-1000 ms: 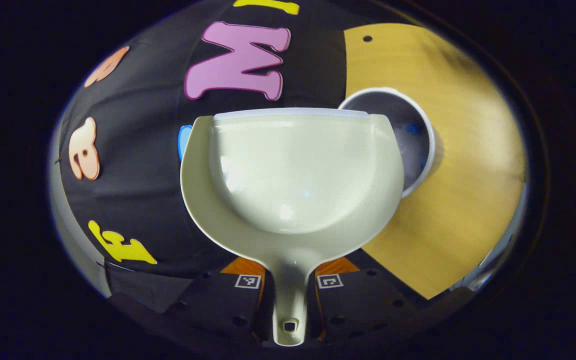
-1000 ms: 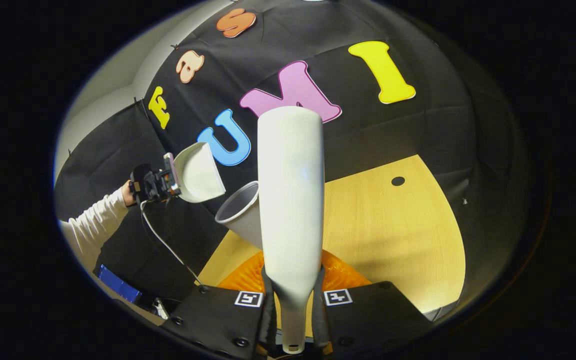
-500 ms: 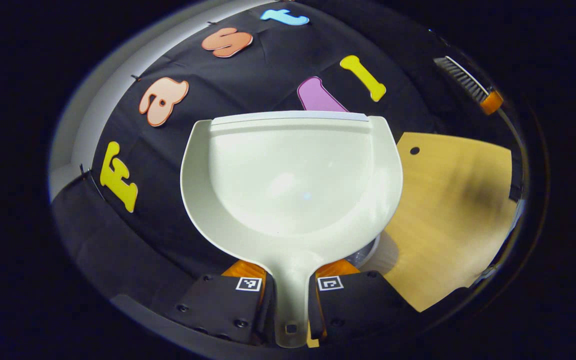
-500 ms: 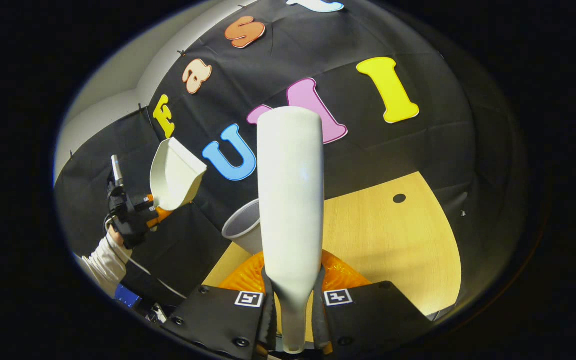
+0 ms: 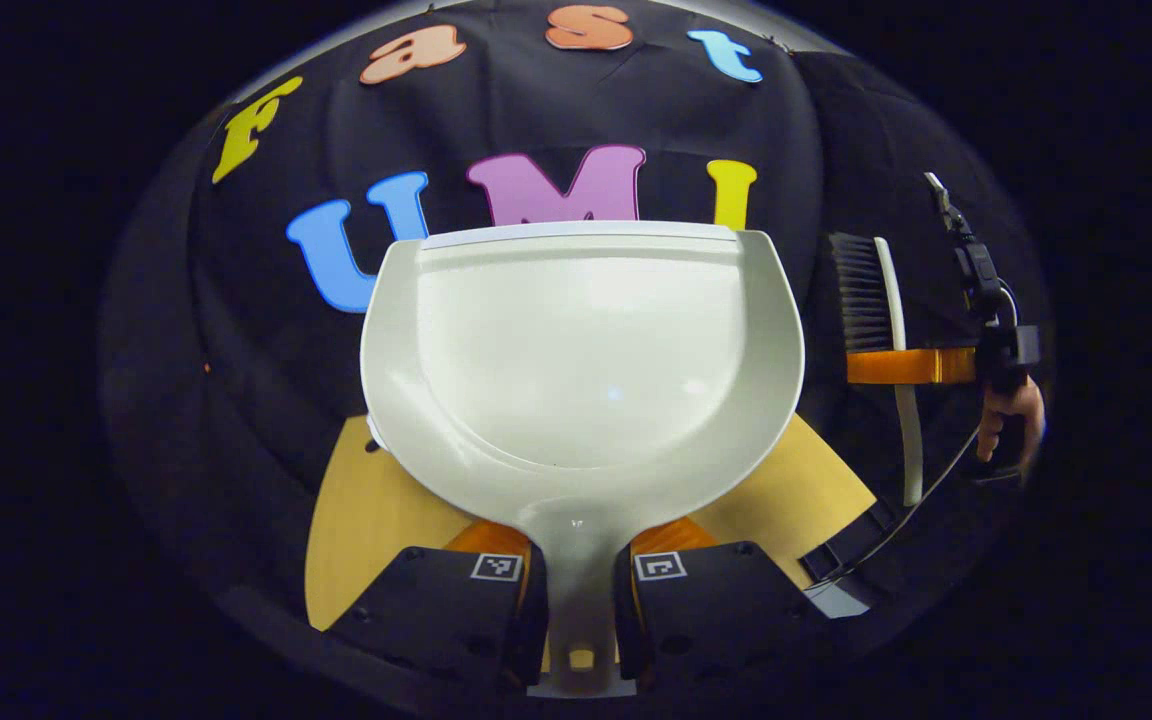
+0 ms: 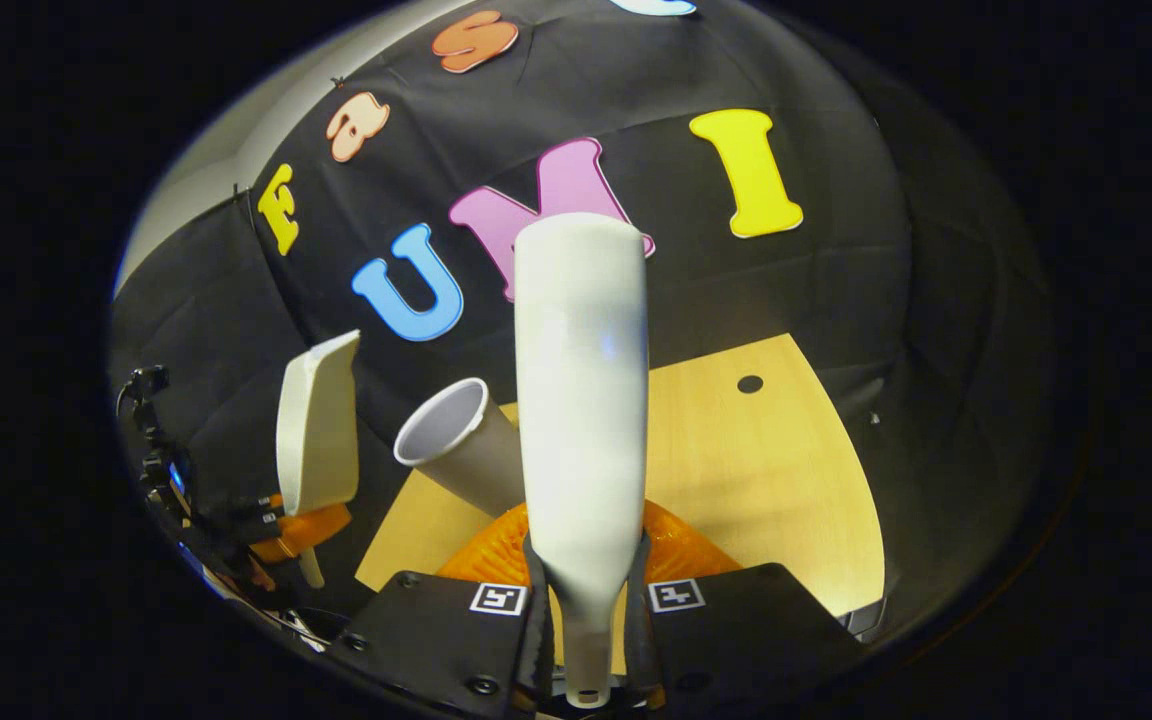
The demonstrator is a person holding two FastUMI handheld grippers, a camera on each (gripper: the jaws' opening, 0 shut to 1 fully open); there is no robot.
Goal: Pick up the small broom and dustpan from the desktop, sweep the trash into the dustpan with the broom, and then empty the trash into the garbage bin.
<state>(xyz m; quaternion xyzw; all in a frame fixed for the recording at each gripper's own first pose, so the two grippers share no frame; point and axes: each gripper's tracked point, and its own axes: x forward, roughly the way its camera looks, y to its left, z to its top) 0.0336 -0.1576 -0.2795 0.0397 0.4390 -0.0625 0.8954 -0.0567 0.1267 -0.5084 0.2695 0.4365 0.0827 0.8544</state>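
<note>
Bottom centre of left gripper view: my left gripper (image 5: 576,610), fingers clamped on dustpan (image 5: 581,350) handle, pan looks empty. I'd keep it level w/ lip up, then lower gently. Right gripper (image 6: 584,620) fingers clamp broom (image 6: 581,400) handle. Mid-frame beyond: bin (image 6: 456,440) on wooden counter (image 6: 756,470). Black cloth wall behind.

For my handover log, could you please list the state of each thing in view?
Cream plastic dustpan: empty, handle clamped in left tongs.
White-backed black-bristled broom: handle clamped in right tongs, raised.
Grey round garbage bin: open-topped, standing on the desk.
Light wooden desktop: bare where visible.
</note>
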